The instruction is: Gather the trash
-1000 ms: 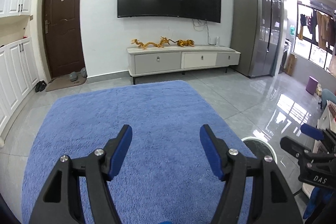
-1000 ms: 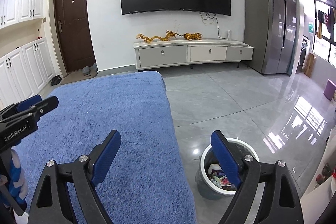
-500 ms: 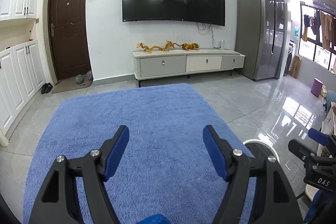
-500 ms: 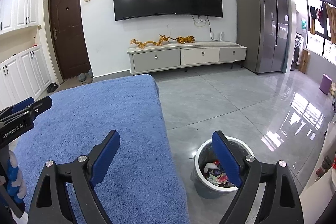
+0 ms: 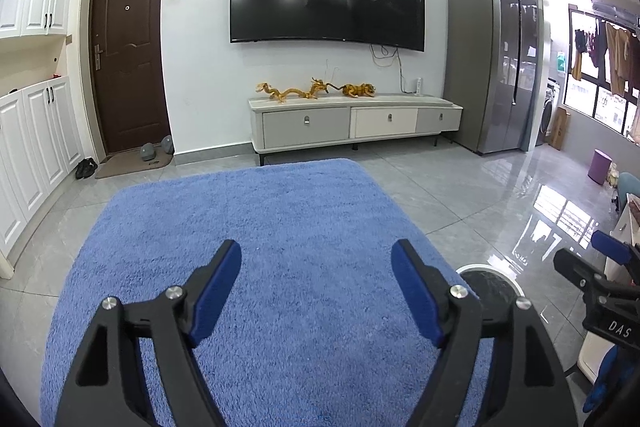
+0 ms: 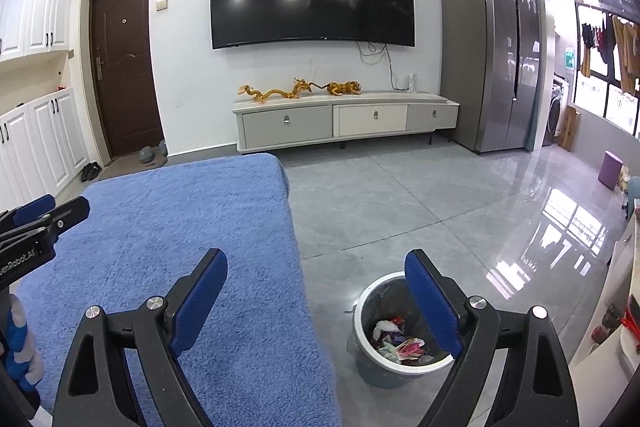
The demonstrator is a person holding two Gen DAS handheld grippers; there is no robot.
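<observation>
A grey trash bin (image 6: 384, 367) with a white rim stands on the tiled floor just right of the blue rug (image 6: 180, 247); crumpled trash (image 6: 400, 341) lies inside it. My right gripper (image 6: 316, 267) is open and empty, above the rug's right edge and the bin. My left gripper (image 5: 316, 259) is open and empty over the blue rug (image 5: 260, 227). The bin's rim (image 5: 492, 269) shows behind the left gripper's right finger. No loose trash shows on the rug.
A TV cabinet (image 5: 352, 119) with gold dragon figures stands under a wall TV. A grey fridge (image 5: 492, 67) stands at the right, a brown door (image 5: 128, 59) and white cupboards at the left. A purple stool (image 6: 610, 165) stands far right.
Both grippers have risen and drawn back a little; the room view has tilted down slightly and the bin shows more fully. Both stay open and empty.
</observation>
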